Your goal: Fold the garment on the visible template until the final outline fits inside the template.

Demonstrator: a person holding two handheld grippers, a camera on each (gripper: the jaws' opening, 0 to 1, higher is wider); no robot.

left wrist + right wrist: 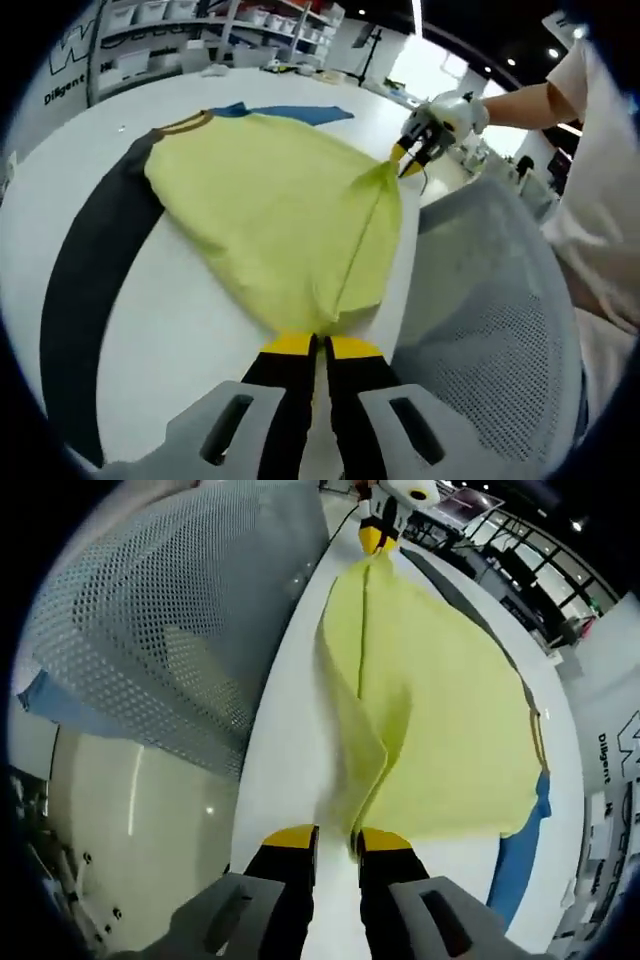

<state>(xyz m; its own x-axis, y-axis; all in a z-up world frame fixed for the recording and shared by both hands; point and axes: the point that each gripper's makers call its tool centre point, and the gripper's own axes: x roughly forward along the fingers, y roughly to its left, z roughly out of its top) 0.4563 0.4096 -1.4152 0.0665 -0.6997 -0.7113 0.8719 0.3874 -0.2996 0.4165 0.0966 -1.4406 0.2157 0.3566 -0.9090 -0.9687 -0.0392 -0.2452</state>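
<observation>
Open white table (190,330) lies left of the garment (280,215); a mesh chair back (490,300) crowds its right edge.

The 2 views face each other along the table (200,330) edge, each low and close over one end of the yellow garment (280,220), which both share.

The left tool (318,346) has two black jaws capped with yellow pads, set on pale grey plastic mounts with slotted openings. The right tool (335,838) is built the same way (yellow tips, black shanks, grey base). The person wears a white short-sleeved shirt (600,190).
</observation>
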